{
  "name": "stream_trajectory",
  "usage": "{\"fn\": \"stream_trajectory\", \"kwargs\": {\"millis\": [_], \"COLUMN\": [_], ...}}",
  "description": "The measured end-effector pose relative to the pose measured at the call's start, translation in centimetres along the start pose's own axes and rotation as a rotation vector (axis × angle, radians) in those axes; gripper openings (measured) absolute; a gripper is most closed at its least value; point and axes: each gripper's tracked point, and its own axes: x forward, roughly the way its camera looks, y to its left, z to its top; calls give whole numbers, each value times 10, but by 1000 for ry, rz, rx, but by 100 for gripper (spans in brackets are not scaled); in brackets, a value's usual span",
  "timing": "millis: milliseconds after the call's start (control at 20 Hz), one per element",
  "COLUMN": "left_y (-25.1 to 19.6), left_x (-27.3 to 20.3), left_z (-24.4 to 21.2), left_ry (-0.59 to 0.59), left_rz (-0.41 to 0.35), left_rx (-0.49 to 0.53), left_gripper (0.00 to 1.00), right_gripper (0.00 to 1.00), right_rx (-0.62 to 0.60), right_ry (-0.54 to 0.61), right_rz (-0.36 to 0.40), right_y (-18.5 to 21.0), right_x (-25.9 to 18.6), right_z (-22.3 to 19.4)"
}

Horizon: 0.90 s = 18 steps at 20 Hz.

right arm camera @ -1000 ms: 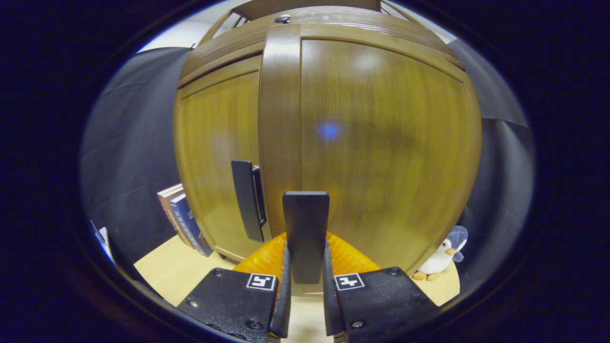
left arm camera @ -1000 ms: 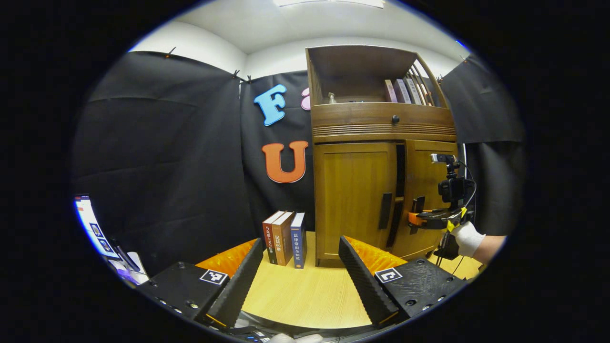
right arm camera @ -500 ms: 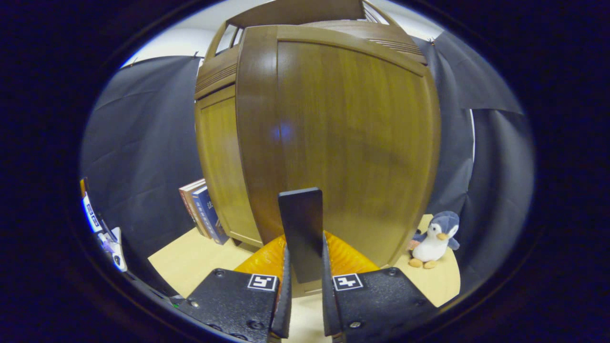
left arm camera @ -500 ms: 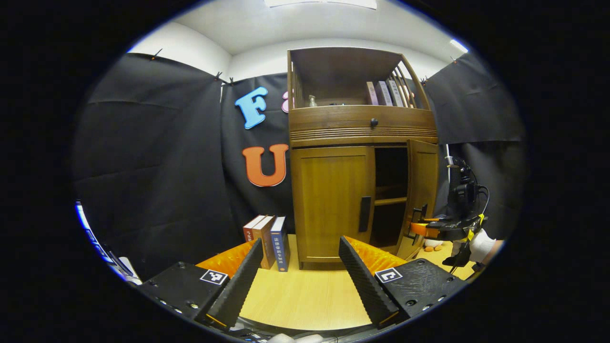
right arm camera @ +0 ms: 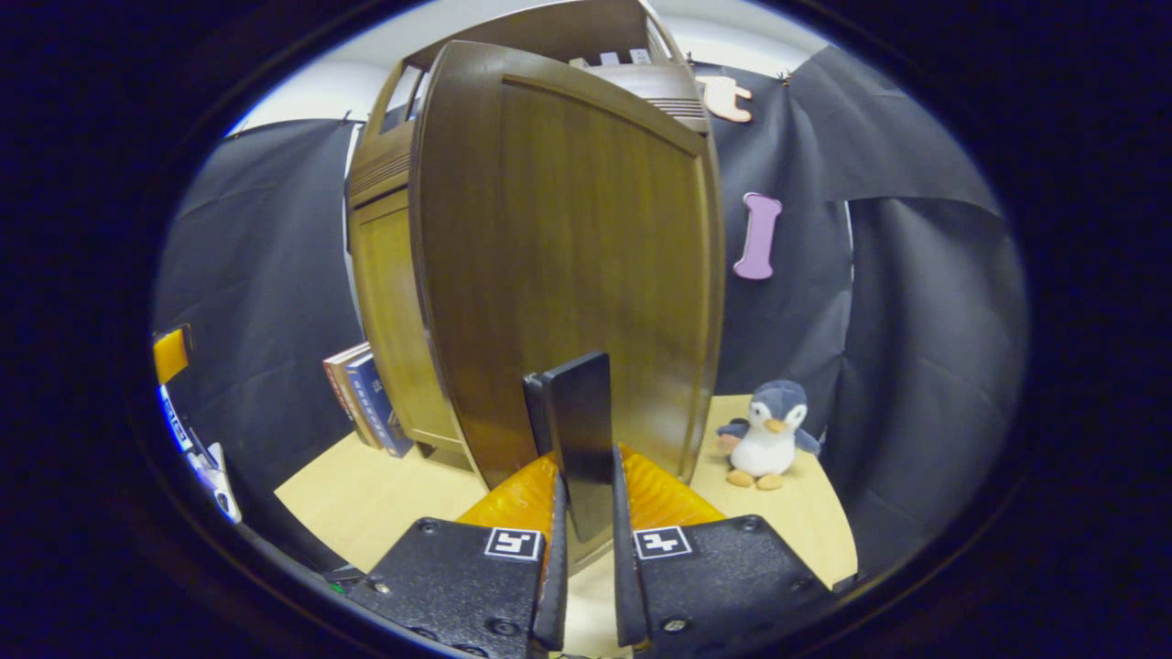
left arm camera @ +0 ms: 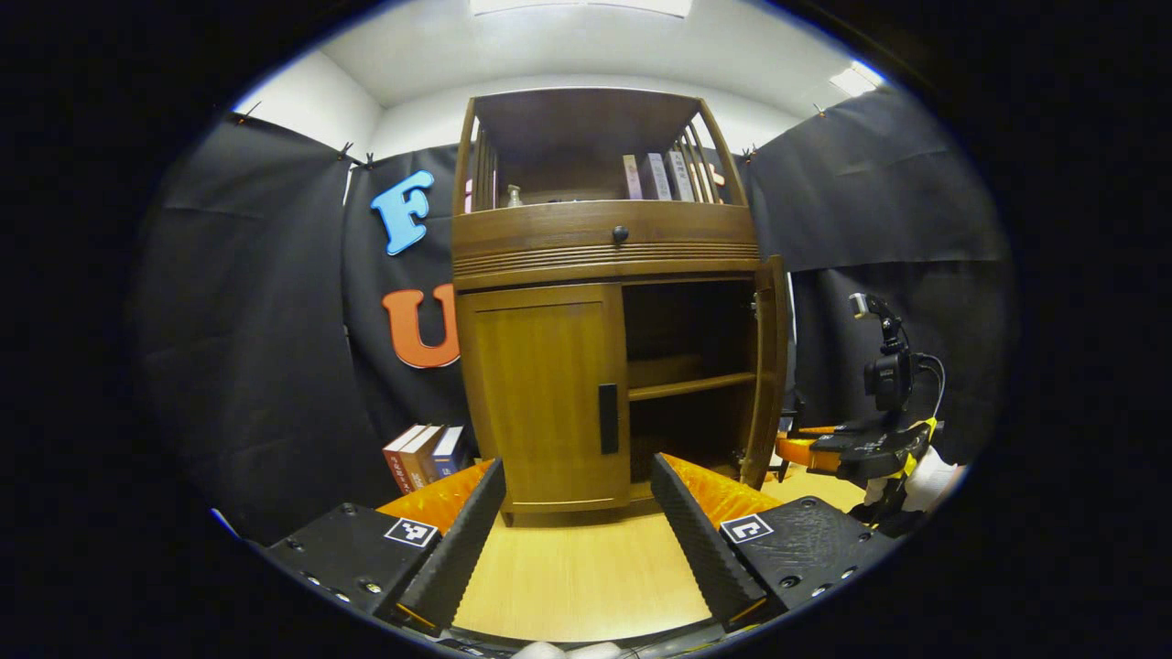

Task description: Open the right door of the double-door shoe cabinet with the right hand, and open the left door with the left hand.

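Jaws of the right gripper (right arm camera: 584, 549) are clamped on the flat black bar handle (right arm camera: 579, 439) of the brown wooden right door (right arm camera: 568, 256) of the double-door shoe cabinet (left arm camera: 604, 302), one finger pressing each side of the bar. That door stands swung wide out from the cabinet front, so the left gripper view sees it nearly edge-on at the cabinet's right side, with a dark interior and a wooden shelf board (left arm camera: 691, 384) showing behind it. The right gripper shows there too, just beyond the door's edge, held by a white-gloved hand (left arm camera: 929, 462).

Jaws of the left gripper (left arm camera: 577, 540) are wide apart and hold nothing, hovering above the pale wooden surface (left arm camera: 577, 586) in front of the cabinet. The lighter brown left door (left arm camera: 540, 394) is shut, its black vertical handle (left arm camera: 608, 418) untouched.

A row of upright books (left arm camera: 421, 453) stands on the surface left of the cabinet. A small grey-and-white plush penguin (right arm camera: 767, 435) sits on the surface to the right of the open door.
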Motion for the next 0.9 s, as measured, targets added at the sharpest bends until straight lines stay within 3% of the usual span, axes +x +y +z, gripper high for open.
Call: {"fn": "stream_trajectory", "kwargs": {"millis": [250, 600, 900], "left_y": [-22, -48, -62], "left_x": [7, 14, 23], "left_z": [-3, 0, -1], "left_ry": [18, 15, 15], "left_rz": [-36, -45, -47], "left_rx": [6, 6, 3], "left_gripper": [96, 96, 96], "right_gripper": [18, 8, 6], "right_rx": [32, 41, 52], "right_ry": [-6, 1, 5], "right_rz": [-50, -64, -69], "right_y": [-35, -71, -95], "right_x": [-16, -28, -33], "right_z": [-4, -4, -2]}}
